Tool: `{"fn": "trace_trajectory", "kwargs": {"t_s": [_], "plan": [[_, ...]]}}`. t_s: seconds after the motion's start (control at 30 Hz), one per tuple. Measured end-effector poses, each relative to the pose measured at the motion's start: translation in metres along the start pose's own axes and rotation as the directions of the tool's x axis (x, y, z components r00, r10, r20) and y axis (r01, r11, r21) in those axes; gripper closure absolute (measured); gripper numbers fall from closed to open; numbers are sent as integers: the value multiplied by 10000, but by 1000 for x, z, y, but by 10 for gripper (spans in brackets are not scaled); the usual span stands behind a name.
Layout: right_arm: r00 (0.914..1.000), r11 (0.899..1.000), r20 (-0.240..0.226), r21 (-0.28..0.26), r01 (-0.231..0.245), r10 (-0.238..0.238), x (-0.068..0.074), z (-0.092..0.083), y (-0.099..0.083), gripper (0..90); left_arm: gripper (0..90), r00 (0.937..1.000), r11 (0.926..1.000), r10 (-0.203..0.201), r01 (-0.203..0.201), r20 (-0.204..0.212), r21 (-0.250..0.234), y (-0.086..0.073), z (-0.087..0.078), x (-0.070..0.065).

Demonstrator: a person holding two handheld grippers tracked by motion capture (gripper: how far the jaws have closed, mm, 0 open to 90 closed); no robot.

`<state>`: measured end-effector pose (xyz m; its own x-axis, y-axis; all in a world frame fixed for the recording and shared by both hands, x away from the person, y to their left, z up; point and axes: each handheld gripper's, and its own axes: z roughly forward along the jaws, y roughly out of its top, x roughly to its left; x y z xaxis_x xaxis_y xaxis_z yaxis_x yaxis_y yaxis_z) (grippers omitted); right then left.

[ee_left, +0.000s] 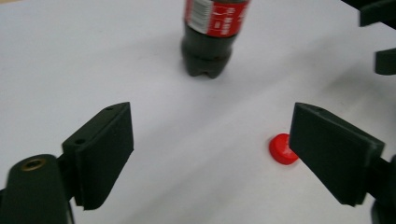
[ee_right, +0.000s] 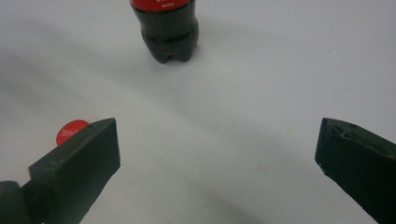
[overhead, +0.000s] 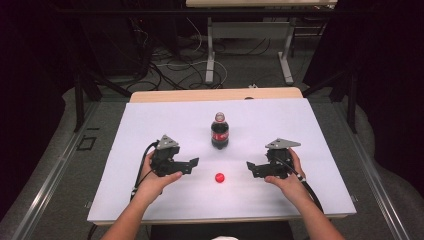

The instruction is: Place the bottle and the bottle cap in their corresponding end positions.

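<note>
Left gripper (overhead: 192,166) at lower centre-left of the high view, jaws wide, nothing between. Right gripper (overhead: 252,168) at lower centre-right, jaws likewise wide and empty. Red cap (overhead: 219,177) flat on white table (overhead: 150,125), between both grippers, touching neither. Cola bottle (overhead: 219,131) upright above cap, at frame centre, uncapped.

- The bench (overhead: 150,130) has a plain white top with a wooden strip along its far edge.
- A dark cola bottle (overhead: 219,131) stands upright on it, centre.
- A red cap (overhead: 219,177) lies loose just nearer, apart from the bottle.
</note>
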<state>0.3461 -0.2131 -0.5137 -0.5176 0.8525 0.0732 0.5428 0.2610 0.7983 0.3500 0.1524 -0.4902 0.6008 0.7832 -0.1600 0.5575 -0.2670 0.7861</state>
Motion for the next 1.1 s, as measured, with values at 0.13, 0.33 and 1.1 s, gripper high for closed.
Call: {"fn": "trace_trajectory", "kwargs": {"t_s": [0.13, 0.33, 1.1], "plan": [[9995, 9997, 201, -13, -232, 232, -8, -9, -6, 0, 20, 9977, 9979, -624, 620, -260, -162, -9, -11, 21], [9956, 9978, 670, -112, -653, 659, -29, -17, -14, 0, 4, 9879, 9898, -1349, 1307, -765, -569, -24, -24, 47], [9515, 9803, 2357, -448, -1924, 1975, -86, -15, -51, 0, 4, 9276, 9579, -2860, 2703, -2403, -964, -70, -31, 108]]}}
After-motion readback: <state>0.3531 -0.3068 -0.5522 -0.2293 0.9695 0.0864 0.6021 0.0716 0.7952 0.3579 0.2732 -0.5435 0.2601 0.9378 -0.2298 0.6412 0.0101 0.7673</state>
